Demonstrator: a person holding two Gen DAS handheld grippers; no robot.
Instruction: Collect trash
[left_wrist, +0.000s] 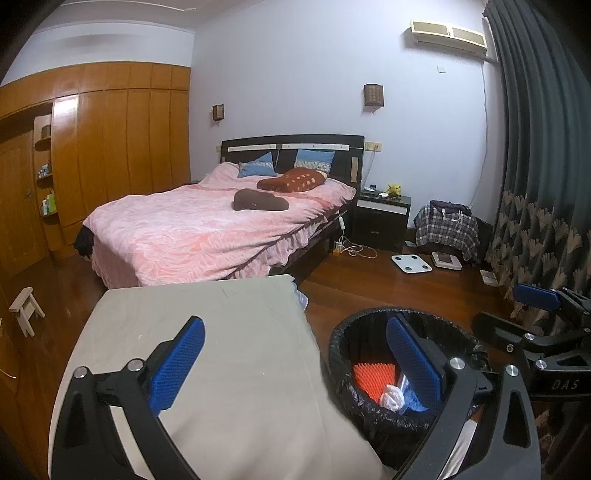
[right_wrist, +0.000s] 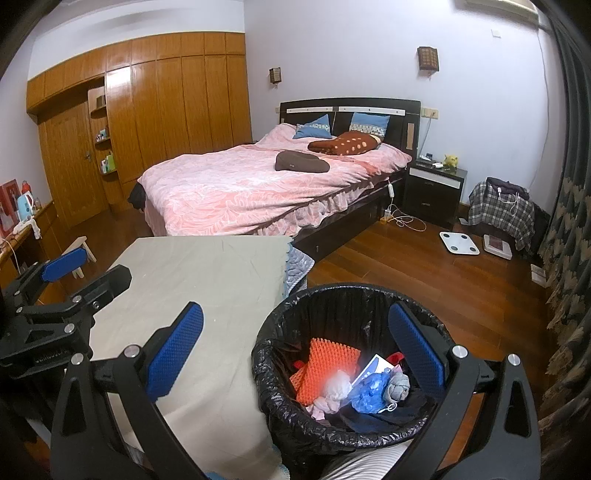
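A trash bin with a black liner (right_wrist: 284, 369) stands on the floor beside a table with a beige cloth (right_wrist: 207, 280). The bin shows in the left wrist view too (left_wrist: 343, 354). Inside lie an orange spiky pad (right_wrist: 325, 365), white crumpled tissue (right_wrist: 336, 387), a blue plastic wad (right_wrist: 369, 395) and a grey lump. My right gripper (right_wrist: 295, 343) is open and empty above the bin's near rim. My left gripper (left_wrist: 295, 354) is open and empty, straddling the table edge and the bin. The right gripper shows at the right of the left wrist view (left_wrist: 535, 299).
A bed with a pink cover (right_wrist: 258, 184) stands behind the table. A black nightstand (right_wrist: 432, 192), a white scale (right_wrist: 458, 242), a plaid-covered chair (right_wrist: 502, 210) and curtains (right_wrist: 569, 221) are to the right. Wooden wardrobes (right_wrist: 155, 110) line the left wall. A small stool (left_wrist: 26, 308) stands at left.
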